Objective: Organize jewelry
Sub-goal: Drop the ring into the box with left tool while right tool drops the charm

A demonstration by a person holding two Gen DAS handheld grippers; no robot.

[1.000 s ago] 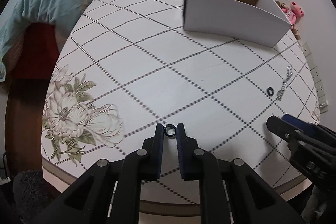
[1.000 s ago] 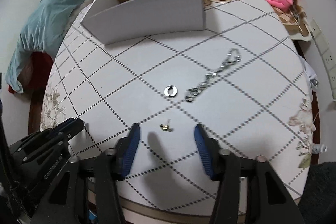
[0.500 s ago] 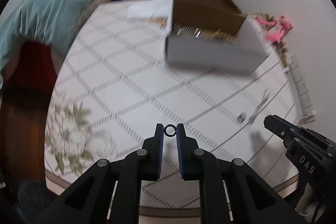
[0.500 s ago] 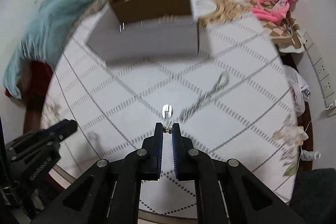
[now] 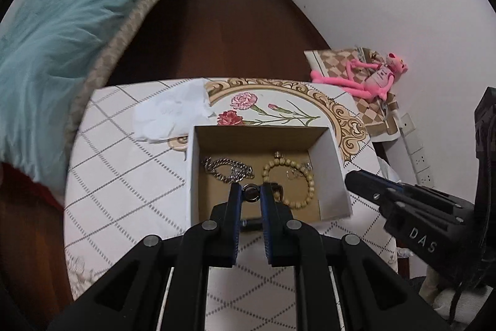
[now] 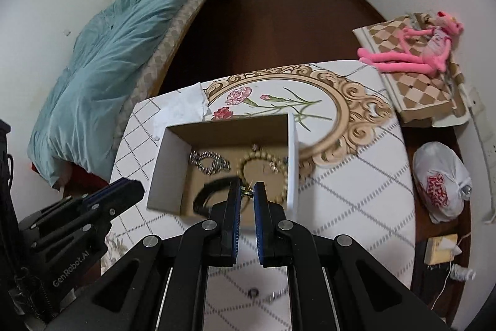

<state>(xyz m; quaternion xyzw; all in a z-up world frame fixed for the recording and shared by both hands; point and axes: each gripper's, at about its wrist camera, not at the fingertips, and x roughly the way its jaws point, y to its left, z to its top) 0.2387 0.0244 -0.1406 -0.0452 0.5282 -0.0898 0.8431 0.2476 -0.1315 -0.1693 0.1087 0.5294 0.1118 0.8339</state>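
My left gripper (image 5: 250, 194) is shut on a dark ring (image 5: 251, 194) and holds it over the open white cardboard box (image 5: 336, 163). The box holds a silver chain (image 5: 228, 169) and a beaded bracelet (image 5: 305, 176). My right gripper (image 6: 247, 193) is shut on a small gold earring (image 6: 247, 193), also over the box (image 6: 169, 163), near its right wall. A silver ring (image 6: 253, 292) and part of a chain (image 6: 276, 295) lie on the table behind my right fingers.
The box stands on a white table (image 5: 124, 176) with a dashed grid and flower print. A bed with a teal blanket (image 6: 102, 67) is to the left. A pink plush toy (image 6: 415, 51) and a plastic bag (image 6: 441, 182) are to the right.
Both grippers rose from the table and moved forward over the box, each carrying its piece. The right gripper closed on the earring one second ago.
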